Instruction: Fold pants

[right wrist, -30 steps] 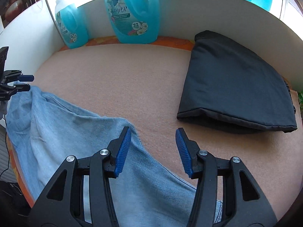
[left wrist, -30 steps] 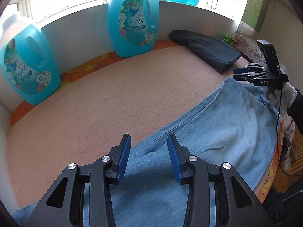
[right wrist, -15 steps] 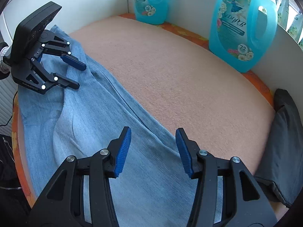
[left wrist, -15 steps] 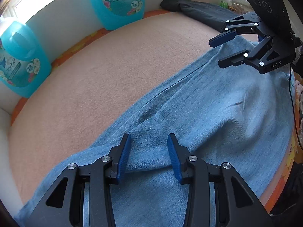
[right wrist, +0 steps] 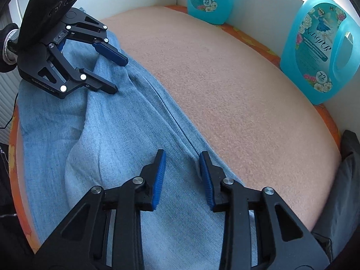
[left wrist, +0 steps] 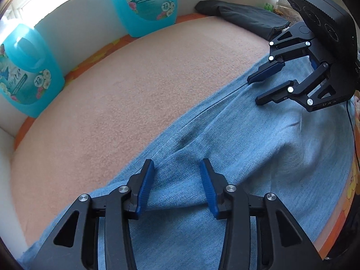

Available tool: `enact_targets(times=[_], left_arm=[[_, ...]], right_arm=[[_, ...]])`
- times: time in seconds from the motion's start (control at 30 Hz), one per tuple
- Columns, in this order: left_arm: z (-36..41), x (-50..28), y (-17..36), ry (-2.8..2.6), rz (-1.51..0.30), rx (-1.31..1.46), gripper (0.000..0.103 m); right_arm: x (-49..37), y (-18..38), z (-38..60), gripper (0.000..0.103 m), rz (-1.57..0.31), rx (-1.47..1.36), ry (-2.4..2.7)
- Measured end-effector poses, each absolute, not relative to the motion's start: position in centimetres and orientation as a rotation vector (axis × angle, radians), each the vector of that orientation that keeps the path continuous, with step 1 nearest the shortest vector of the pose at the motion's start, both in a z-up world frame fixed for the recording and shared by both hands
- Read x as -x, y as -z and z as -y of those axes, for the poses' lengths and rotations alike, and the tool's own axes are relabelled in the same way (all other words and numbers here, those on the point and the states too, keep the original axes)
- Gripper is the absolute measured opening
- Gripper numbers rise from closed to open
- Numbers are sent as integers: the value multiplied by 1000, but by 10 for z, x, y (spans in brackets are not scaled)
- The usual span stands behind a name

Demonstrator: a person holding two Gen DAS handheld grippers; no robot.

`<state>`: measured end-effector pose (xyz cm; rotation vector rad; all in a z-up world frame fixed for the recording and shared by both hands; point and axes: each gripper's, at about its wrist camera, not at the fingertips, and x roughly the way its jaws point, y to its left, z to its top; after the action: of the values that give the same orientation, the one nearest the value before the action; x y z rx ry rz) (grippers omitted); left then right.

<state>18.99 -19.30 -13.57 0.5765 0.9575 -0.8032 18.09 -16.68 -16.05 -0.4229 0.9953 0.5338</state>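
Note:
Light blue jeans lie lengthwise along the near side of a peach blanket. My left gripper points down at the denim, low over it. Its jaws are closing with a raised fold of denim between the blue pads, which do not visibly press it. My right gripper straddles the long seam edge of the jeans. Its jaws are closing too, and the pads stand just clear of the cloth. Each gripper shows in the other's view: the right gripper and the left gripper.
Two big turquoise detergent bottles stand against the white wall at the back. A folded dark garment lies at the far end of the blanket. An orange flowered sheet edges the near side.
My right gripper swung from beside the dark garment to the jeans' seam edge, rolled, and narrowed its jaws. My left gripper sank toward the denim and closed slightly.

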Motion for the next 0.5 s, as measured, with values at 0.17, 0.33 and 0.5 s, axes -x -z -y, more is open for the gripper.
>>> enact_targets(times=[0.17,0.33,0.5], left_arm=[[199,-177,135,770,-869,-664,7],[194,-176,118,760,-816,-619,4],[198,-184,117,733,-796,-637,4]], right_arm=[[-170,158,158,7,-968,457,-505],[-166,140,163,6,-903,434,-457],[-178,136,173,6,-901,383,-437]])
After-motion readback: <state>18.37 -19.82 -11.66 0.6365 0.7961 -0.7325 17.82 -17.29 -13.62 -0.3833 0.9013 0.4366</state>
